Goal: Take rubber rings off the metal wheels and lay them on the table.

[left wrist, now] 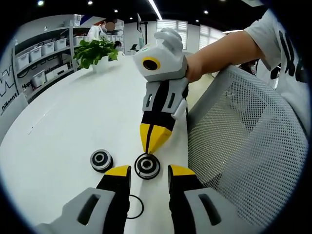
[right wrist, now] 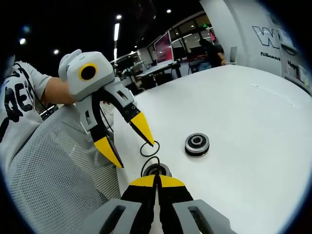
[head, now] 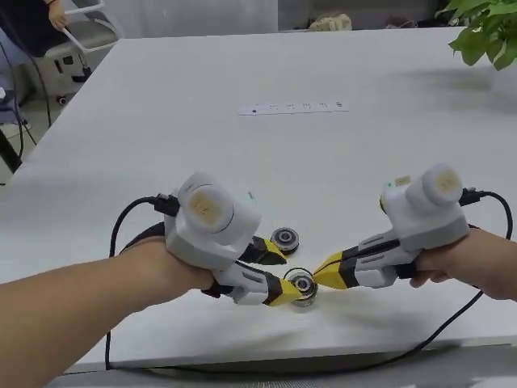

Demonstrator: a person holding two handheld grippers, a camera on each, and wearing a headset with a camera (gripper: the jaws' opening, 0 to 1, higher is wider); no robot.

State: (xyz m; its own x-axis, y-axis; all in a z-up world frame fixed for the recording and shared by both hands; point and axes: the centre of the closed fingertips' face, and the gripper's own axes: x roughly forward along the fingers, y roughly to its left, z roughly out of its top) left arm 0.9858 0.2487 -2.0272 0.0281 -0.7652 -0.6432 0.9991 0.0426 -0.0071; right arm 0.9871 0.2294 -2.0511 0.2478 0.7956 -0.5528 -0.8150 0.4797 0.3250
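White and broad, the worktop (head: 202, 145) carries a flat white power strip (head: 292, 107) far from me, with a green leafy plant (head: 485, 32) at its far right corner. Close to my edge sit two small metal wheels with dark outer bands.

The nearer metal wheel (head: 302, 288) lies between my two grippers. My left gripper (head: 284, 273) has its yellow-tipped jaws spread apart. In the left gripper view that wheel sits just ahead of the gap between them and touches neither tip. My right gripper (head: 317, 280) comes in from the opposite side with its jaws pressed together into one yellow point. That point rests against the wheel's rim. I cannot tell whether the tips pinch any rubber there.

The second metal wheel (head: 284, 239) stands a little farther from me, just beyond the upper left jaw and apart from the first wheel.

A thin black rubber ring (right wrist: 149, 148) lies loose and flat on the worktop beside the nearer wheel. In the right gripper view it sits right at the tip of one of the left jaws. In the left gripper view it is partly hidden under my own left jaw.

A grey mesh chair back (left wrist: 243, 146) stands at the worktop's edge by my body.
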